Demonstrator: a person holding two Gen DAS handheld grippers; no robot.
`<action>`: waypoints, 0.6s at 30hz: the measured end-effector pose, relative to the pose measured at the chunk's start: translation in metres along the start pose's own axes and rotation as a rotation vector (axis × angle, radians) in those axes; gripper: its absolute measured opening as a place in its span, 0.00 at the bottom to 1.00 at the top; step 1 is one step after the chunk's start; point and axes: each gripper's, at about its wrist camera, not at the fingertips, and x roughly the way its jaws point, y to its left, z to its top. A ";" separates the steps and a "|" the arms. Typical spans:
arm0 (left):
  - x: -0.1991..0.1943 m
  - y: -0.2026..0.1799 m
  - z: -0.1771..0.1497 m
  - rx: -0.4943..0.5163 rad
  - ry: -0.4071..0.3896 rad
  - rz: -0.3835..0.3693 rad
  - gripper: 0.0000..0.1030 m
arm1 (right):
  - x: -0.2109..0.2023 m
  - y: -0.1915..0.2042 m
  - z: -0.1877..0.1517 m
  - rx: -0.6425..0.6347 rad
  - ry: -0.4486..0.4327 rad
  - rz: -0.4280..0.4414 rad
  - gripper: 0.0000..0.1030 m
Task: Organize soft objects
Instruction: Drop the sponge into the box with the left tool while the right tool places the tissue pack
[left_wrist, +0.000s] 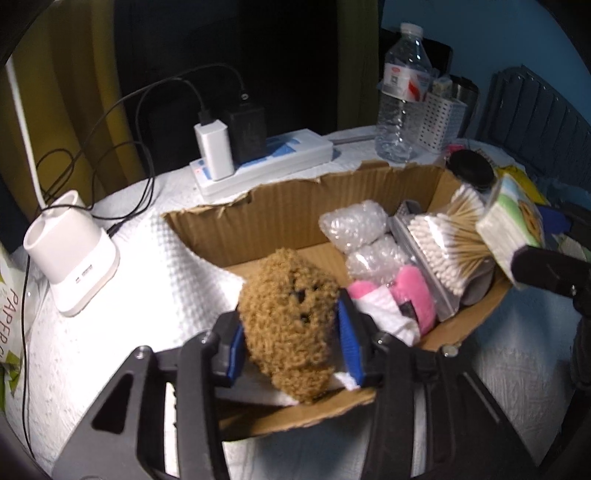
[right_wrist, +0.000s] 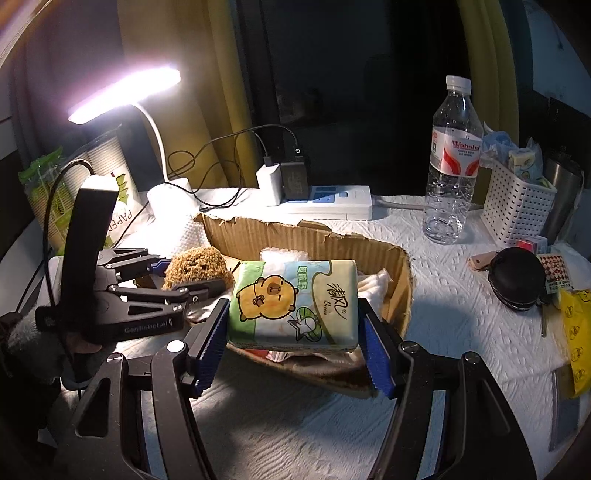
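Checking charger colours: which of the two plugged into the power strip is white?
The left charger, white; the black adapter sits right of it on the power strip.

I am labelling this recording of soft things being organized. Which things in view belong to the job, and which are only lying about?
Belong to the job:
left hand-held gripper, shut on brown plush toy
right hand-held gripper, shut on tissue pack
cardboard box
bubble wrap rolls
pink soft item

Only lying about:
water bottle
power strip
desk lamp
white basket
black pouch

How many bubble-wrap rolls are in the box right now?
2: one bubble-wrap roll near the cardboard box's back wall, the second just in front, touching it. Others may be hidden underneath.
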 end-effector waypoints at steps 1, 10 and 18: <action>0.001 -0.001 0.000 0.007 0.000 0.001 0.43 | 0.002 -0.001 0.000 0.001 0.002 0.001 0.67; -0.010 0.004 0.003 -0.032 -0.022 -0.008 0.63 | 0.019 -0.003 0.005 0.006 0.012 0.003 0.67; -0.034 0.008 0.006 -0.072 -0.087 -0.016 0.77 | 0.029 -0.003 0.008 0.020 -0.006 -0.012 0.68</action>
